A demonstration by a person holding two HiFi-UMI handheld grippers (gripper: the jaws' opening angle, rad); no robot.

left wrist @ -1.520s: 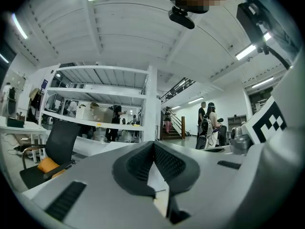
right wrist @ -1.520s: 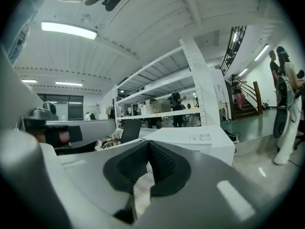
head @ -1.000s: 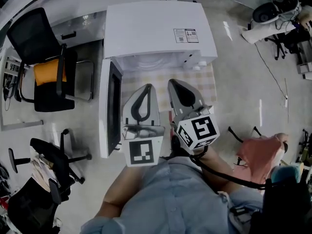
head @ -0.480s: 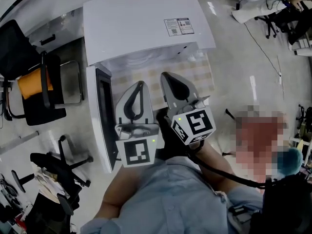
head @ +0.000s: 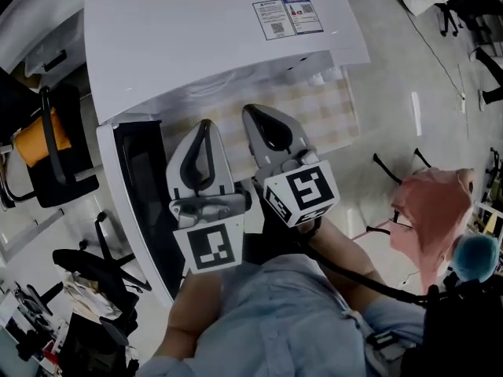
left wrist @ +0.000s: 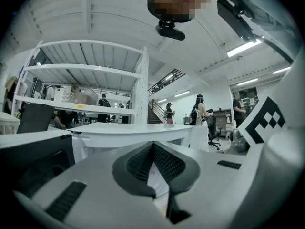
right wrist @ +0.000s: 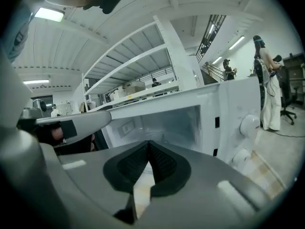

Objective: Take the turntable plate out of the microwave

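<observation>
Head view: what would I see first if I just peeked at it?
The big white microwave fills the top, its dark door standing open at the left. Just below, the left gripper and the right gripper point toward it side by side, both shut, holding nothing.

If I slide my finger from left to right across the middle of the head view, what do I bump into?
Chair with orange cushion → open microwave door → left gripper → right gripper → checkered cloth.
</observation>
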